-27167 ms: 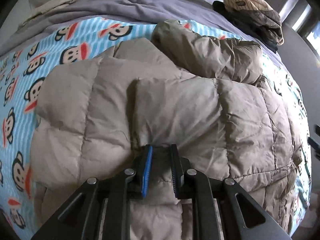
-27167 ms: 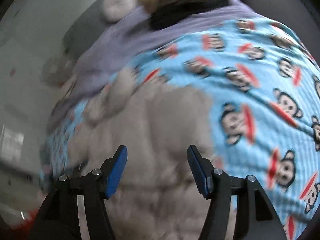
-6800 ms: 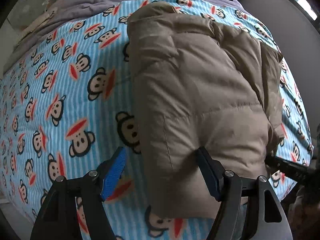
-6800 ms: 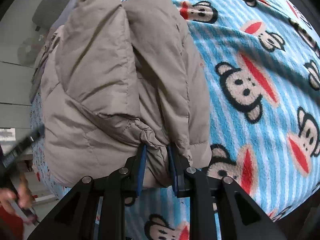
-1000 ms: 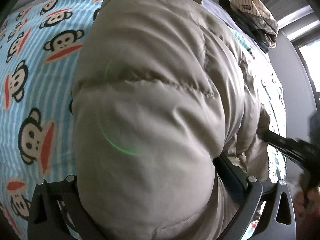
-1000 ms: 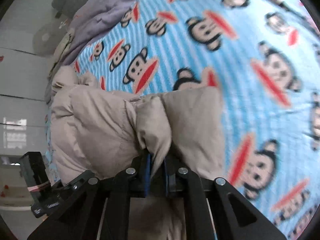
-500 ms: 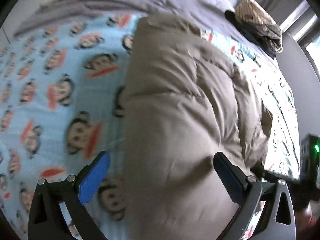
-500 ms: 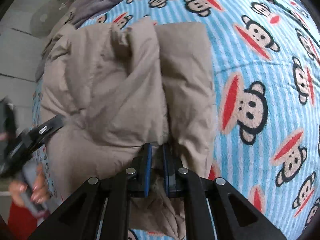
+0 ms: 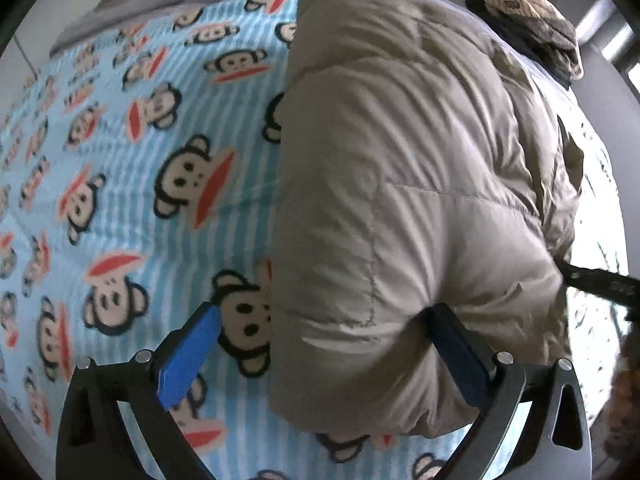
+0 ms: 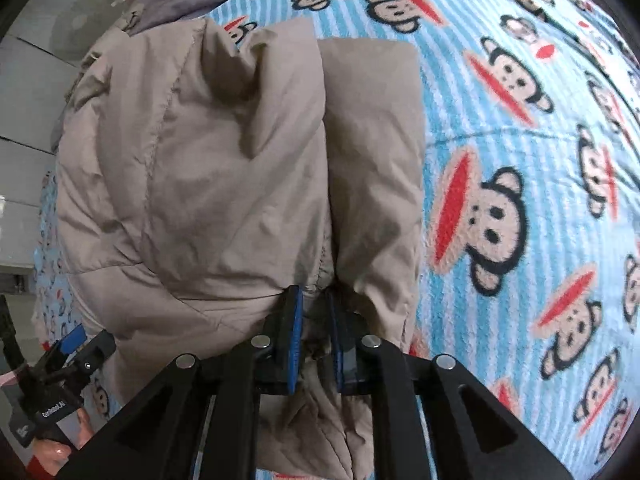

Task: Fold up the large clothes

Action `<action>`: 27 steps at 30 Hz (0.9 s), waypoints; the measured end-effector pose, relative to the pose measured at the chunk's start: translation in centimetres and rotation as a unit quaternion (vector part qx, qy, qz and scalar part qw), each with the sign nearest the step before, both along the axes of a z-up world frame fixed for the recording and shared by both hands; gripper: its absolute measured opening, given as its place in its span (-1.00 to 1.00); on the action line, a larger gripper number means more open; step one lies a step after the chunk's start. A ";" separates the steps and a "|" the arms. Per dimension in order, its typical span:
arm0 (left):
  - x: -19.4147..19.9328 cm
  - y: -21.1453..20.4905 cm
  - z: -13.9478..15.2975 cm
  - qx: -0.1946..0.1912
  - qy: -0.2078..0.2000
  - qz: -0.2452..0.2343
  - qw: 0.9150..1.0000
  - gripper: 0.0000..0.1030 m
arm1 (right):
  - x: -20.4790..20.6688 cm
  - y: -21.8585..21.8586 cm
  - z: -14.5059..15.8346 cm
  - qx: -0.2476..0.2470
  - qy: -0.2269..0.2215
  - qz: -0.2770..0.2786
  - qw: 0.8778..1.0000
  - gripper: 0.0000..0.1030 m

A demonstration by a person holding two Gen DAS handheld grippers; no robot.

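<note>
Currently, jacket [image 9: 400, 184]: folded on the bed [image 9: 120, 160].
Left tool [image 9: 324, 356]: spread wide astride the bundle.
Right tool [image 10: 314, 336]: opening, fabric between the pads.
Risk: puffy layers may spring apart once released.

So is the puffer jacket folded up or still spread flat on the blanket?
Folded. The beige puffer jacket sits as a thick narrow bundle with layered edges on the monkey-print blanket, nothing spread out flat.
</note>
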State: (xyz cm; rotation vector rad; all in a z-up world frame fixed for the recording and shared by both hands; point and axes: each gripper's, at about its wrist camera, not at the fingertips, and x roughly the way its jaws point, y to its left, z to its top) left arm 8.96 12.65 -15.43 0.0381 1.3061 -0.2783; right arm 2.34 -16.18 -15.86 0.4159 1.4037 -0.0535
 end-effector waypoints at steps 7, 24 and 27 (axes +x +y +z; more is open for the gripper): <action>-0.5 0.2 1.0 0.006 -0.003 -0.004 1.000 1.00 | -3.2 0.3 4.4 -0.002 -0.009 -0.006 1.000 -0.67; -2.5 2.0 6.0 0.024 -0.023 -0.025 0.999 1.00 | -9.8 4.7 8.3 0.001 -0.014 -0.042 0.999 -0.67; -3.1 2.1 6.9 0.034 -0.030 -0.022 0.999 1.00 | -10.1 5.2 9.3 -0.005 -0.023 -0.037 0.999 -0.67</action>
